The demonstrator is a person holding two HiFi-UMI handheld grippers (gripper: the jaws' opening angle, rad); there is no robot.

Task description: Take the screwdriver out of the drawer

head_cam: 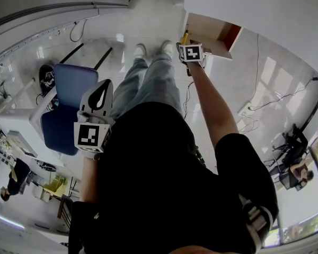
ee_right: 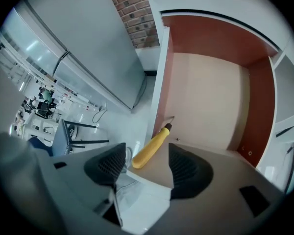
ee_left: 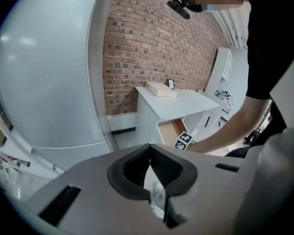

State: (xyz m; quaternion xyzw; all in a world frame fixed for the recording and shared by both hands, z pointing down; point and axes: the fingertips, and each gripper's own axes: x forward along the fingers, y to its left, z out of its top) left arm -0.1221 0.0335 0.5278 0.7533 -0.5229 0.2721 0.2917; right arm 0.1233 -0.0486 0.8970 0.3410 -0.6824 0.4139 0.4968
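Right gripper (ee_right: 147, 154) jaws wide apart, empty, over yellow-handled screwdriver (ee_right: 154, 142) at open wooden drawer (ee_right: 210, 97) near-left corner; left gripper (ee_left: 150, 153) jaws together, empty.

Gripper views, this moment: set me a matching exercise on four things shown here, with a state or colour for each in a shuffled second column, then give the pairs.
Things:
1. screwdriver
2. drawer
3. left gripper
4. right gripper

States:
a. jaws together, nothing between them
b. yellow handle, lying in the drawer near a side wall
c. jaws apart, the screwdriver handle showing between them, not gripped
d. pulled open, reddish-brown walls

Pairs: 1-b, 2-d, 3-a, 4-c
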